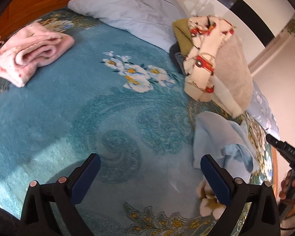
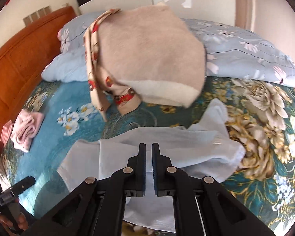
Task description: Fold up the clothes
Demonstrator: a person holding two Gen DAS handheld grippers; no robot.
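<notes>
Cloth under the closed gripper

Cloth [image 2: 167, 147], pale blue, lies crumpled on the bedspread [image 2: 72, 157], beneath the right gripper [image 2: 149, 147], whose jaws are together; whether they pinch fabric is unclear. Left gripper [image 1: 150, 167] gapes apart, cloth at its 2 o'clock.

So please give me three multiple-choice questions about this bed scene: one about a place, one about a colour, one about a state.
1. Where does the folded pink garment lie?
A. near the wooden headboard
B. on the pile of clothes
C. under the pillow

2. What colour is the garment in front of the right gripper?
A. red
B. light blue
C. green

3. How is the left gripper?
A. shut on cloth
B. shut, empty
C. open, empty

Answers: 1 A, it lies beside the headboard; 2 B, pale blue cloth; 3 C, fingers wide apart over the bedspread.
</notes>
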